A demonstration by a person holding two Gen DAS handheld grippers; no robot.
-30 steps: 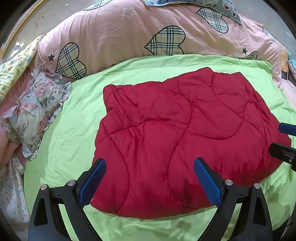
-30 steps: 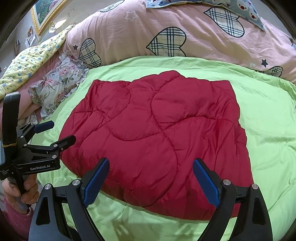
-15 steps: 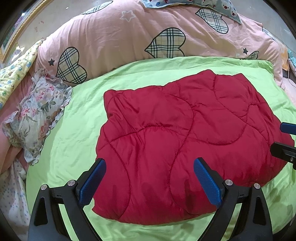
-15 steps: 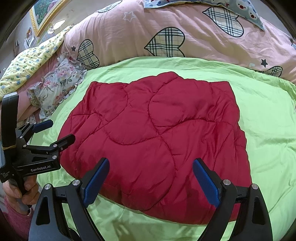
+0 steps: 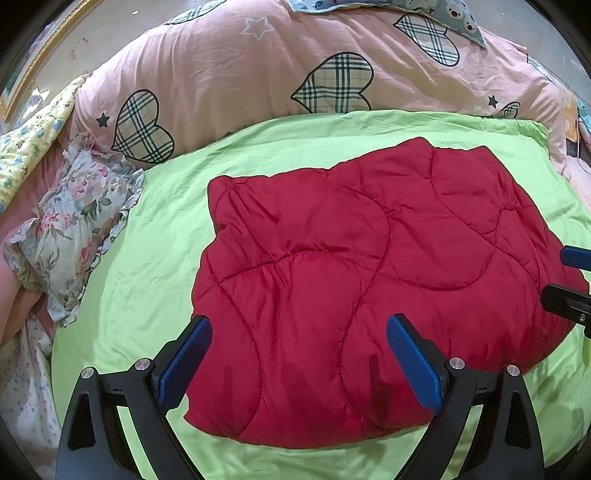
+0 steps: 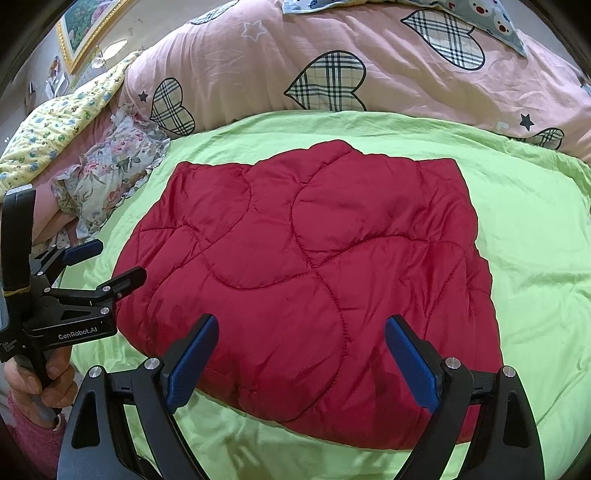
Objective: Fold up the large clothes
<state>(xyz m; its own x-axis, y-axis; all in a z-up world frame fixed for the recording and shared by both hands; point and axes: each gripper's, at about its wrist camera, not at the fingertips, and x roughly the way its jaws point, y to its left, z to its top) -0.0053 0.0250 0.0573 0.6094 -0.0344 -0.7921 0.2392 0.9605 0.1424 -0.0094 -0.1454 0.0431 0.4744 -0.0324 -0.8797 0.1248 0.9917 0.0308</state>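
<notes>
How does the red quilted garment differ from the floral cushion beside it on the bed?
The red garment is plain, puffy and stitched in curved lines; the floral cushion is flower-printed with a frilled edge. The garment looks larger than the cushion. The garment lies folded mid-way on the green sheet; the cushion lies at the sheet's edge. Both are soft and rest untouched.

A light green sheet (image 5: 155, 258) covered the bed. Behind it lay a big pink quilt (image 5: 229, 81) with checked hearts and little stars, and a flowery pillow with frilly edges (image 5: 77, 225) sat at the left, touching the sheet's edge. A yellow flowered cloth (image 6: 62, 122) lay farther left, below a gold-framed picture (image 6: 88, 26) on the wall.
</notes>
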